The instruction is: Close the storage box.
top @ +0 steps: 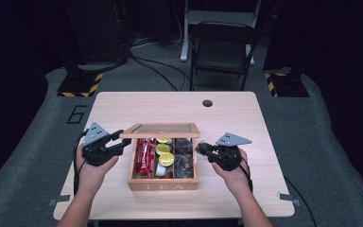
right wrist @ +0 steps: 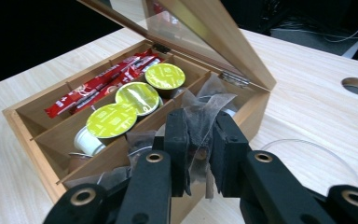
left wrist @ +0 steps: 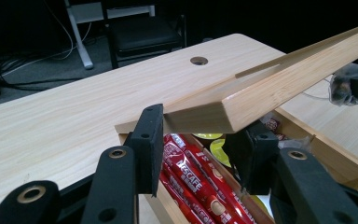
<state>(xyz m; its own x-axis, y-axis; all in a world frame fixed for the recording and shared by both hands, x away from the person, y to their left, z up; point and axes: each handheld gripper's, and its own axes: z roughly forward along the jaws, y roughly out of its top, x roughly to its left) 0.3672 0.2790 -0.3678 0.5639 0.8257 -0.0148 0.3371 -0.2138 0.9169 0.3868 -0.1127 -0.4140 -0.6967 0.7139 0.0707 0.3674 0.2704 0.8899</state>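
On the light wooden table (top: pixel 246 118) stands a wooden tea box (top: pixel 163 184), near the person's edge, between the two hands. Its glass lid (top: pixel 163 128) is lifted and tilted. The left gripper (top: pixel 116 141) is closed on the lid's corner and holds it up; in the left gripper view the lid's wood (left wrist: pixel 242 100) sits between the two black jaws. Inside the box lie red coffee sticks (top: pixel 144 156) in the left compartment and yellow-green capsules (top: pixel 165 153) in the middle one. The right gripper (top: pixel 202 149) is just beside the box's right wall, closed on a clear tea bag sachet (right wrist: pixel 200 123) above the right compartment.
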